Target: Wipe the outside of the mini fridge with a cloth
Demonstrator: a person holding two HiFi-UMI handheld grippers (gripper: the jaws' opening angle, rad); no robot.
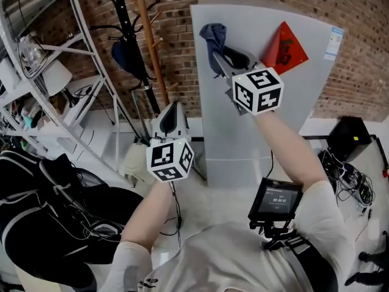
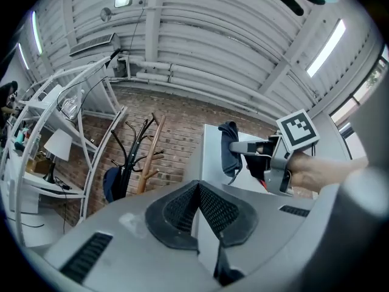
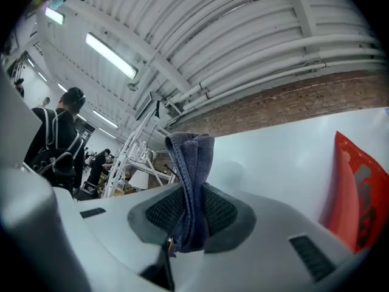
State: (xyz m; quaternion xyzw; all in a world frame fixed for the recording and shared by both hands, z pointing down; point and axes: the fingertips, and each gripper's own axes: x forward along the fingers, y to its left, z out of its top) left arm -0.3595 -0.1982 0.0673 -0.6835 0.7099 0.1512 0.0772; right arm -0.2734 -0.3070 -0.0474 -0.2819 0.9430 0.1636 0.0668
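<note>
The pale grey mini fridge (image 1: 267,108) stands against the brick wall. A dark blue cloth (image 1: 214,40) is pressed at the fridge's upper left corner, with my right gripper (image 1: 220,59) shut on it. In the right gripper view the cloth (image 3: 191,187) stands folded between the jaws, close to the fridge's face (image 3: 285,163). My left gripper (image 1: 172,107) hangs lower, left of the fridge, shut with nothing in it. The left gripper view has its closed pads (image 2: 182,208) in front, and the cloth (image 2: 230,148) and fridge (image 2: 209,160) beyond.
A red diamond sticker (image 1: 284,46) and a label (image 1: 333,42) are on the fridge door. A coat rack (image 1: 130,41) and white shelving (image 1: 55,72) stand at left. A black bag (image 1: 48,205) and a black box with cables (image 1: 349,140) lie on the floor. People (image 3: 58,139) stand far off.
</note>
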